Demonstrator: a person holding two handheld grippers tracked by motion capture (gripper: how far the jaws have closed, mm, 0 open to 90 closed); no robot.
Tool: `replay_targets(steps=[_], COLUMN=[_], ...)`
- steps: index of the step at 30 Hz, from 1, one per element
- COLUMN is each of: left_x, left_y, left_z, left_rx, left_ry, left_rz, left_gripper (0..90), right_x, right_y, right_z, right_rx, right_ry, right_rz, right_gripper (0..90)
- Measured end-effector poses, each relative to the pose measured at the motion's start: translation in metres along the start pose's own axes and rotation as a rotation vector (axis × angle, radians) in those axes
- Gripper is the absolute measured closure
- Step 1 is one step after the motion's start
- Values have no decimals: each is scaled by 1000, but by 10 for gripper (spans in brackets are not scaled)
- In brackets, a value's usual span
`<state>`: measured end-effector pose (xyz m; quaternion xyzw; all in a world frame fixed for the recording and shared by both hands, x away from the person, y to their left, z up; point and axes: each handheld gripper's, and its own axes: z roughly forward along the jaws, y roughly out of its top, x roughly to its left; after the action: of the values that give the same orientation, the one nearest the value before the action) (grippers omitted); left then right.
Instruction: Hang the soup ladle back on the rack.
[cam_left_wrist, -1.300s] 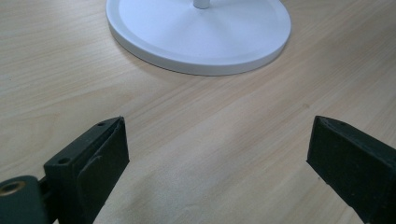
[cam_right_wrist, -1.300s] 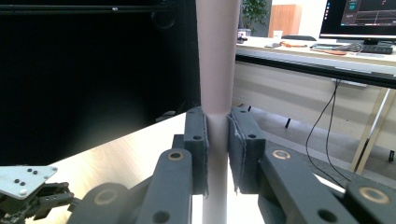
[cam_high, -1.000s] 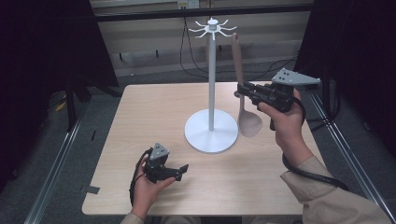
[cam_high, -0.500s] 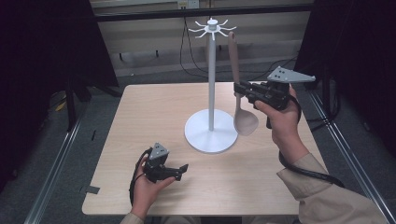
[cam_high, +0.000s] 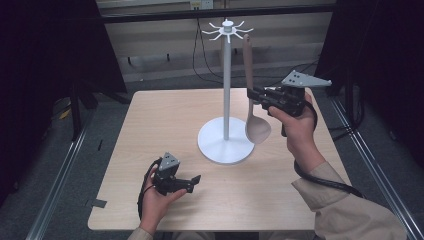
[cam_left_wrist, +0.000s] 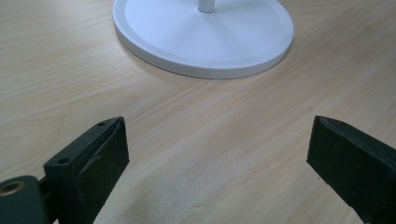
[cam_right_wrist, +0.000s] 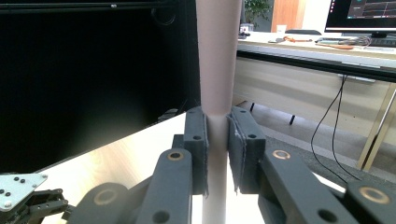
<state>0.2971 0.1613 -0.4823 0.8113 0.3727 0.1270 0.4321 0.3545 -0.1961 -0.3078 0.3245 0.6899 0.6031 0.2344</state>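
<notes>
Jaws of right gripper (cam_high: 256, 95) clamp spoon (cam_high: 256, 125) handle upright, likely for hanging on rack (cam_high: 226, 90); left gripper (cam_high: 192, 182) jaws apart, resting on table (cam_high: 150, 120).

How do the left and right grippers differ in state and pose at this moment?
The left gripper has its jaws wide open and holds nothing; the right gripper is shut on the spoon handle. The left sits low on the table; the right is raised beside the white stand. Both are hand-held, with black jaws.
</notes>
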Motion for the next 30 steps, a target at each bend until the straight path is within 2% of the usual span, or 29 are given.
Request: replay_targets(steps=[18, 30], left_x=[1, 1], left_y=[0, -1], left_z=[0, 1], left_rx=[1, 3], left_ry=[0, -3], left_rz=[0, 2], left_gripper=[54, 55], right_x=[0, 1], right_y=[1, -3], right_z=[14, 22], right_rx=[9, -4], right_ry=[9, 16], right_rz=[-6, 17], right_gripper=[789, 788])
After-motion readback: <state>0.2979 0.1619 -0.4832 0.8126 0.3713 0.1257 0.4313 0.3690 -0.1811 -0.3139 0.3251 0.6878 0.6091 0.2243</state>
